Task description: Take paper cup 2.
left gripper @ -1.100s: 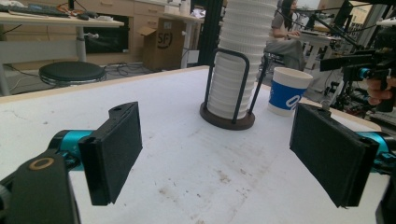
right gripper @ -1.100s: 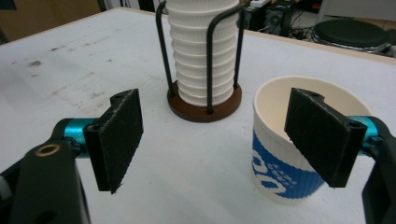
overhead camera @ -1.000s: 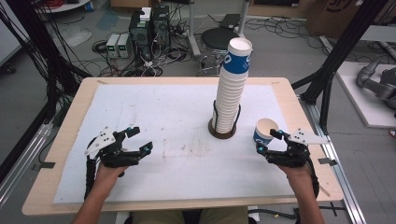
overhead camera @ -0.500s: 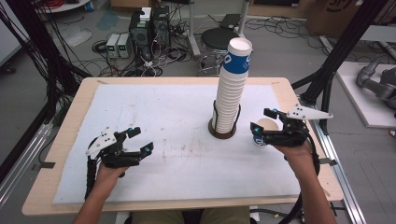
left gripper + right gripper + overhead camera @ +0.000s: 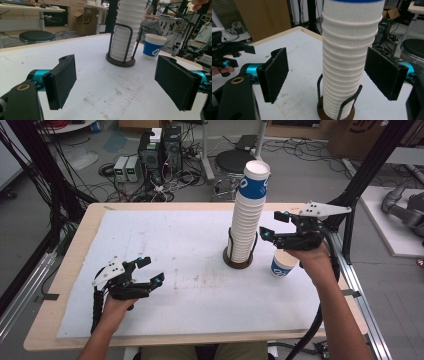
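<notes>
Currently right gripper (image 5: 272,226) hovered beside the paper cup stack (image 5: 247,215), fingers wide, empty; single cup (image 5: 283,265) stood near counter's (image 5: 65,285) right edge; left gripper (image 5: 150,270) fingers wide, empty.

high view overhead; both gripper views low, sharing cup stack (image 5: 126,30).

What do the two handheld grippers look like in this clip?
Both the left gripper and the right gripper have black bodies, flat black rectangular pads, teal-blue fittings at the jaw mounts, a pale grey three-cornered plate on top and a trailing black cable. The forearms are unsleeved.
</notes>
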